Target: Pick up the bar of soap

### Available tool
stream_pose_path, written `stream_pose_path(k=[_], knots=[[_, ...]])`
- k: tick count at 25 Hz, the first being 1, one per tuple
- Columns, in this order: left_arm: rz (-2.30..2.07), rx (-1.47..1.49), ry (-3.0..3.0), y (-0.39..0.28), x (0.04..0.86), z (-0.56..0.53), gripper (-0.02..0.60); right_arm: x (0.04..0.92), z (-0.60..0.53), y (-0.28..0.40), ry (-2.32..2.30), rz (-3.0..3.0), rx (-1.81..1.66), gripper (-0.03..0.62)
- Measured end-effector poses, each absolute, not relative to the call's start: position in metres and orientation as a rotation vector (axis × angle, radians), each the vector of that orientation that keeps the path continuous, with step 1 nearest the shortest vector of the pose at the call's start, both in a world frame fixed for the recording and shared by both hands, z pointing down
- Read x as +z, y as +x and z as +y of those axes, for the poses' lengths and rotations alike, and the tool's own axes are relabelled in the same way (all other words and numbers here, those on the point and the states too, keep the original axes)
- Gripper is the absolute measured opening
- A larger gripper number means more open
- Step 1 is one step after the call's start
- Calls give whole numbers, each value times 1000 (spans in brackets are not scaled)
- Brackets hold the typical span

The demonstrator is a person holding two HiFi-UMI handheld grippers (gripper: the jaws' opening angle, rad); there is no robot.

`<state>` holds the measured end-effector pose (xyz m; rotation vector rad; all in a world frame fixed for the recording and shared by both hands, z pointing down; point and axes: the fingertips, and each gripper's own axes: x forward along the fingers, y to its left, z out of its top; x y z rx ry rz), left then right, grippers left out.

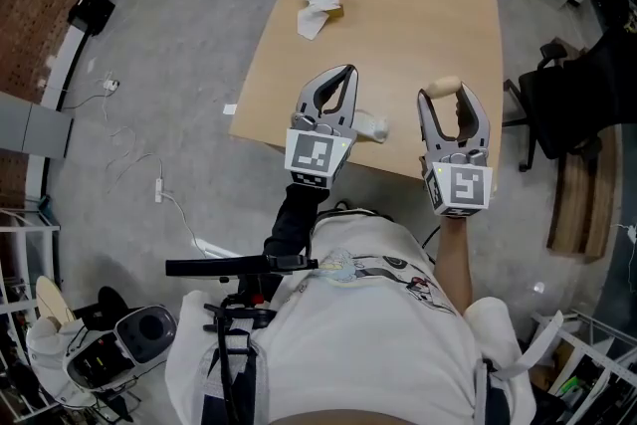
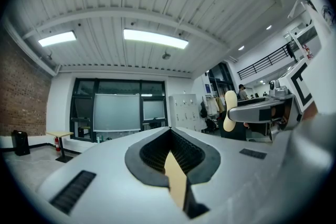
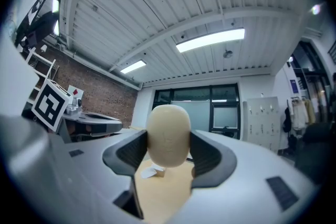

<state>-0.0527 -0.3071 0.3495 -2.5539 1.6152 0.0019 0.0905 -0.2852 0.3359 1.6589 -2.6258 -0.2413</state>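
right gripper is clamped on the bar of soap at the jaw tips. soap's long axis stands upright across the jaws, and it looks held clear above the table. left gripper sits just beside, jaws together on nothing, so the right one has the job.

The left gripper and right gripper are pale grey, their curved jaws lined with ribbed black padding. A white marker cube with black squares sits behind each gripper's jaws. Behind the left gripper runs a black sleeve. The T-shirt is white and printed.
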Motion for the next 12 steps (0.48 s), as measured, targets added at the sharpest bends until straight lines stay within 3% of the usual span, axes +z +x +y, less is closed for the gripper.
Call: stream_pose_path(k=[12], knots=[[1613,2,-2557,-54,353,-311,5,338,-288,91,1679,-2617,-242,258]])
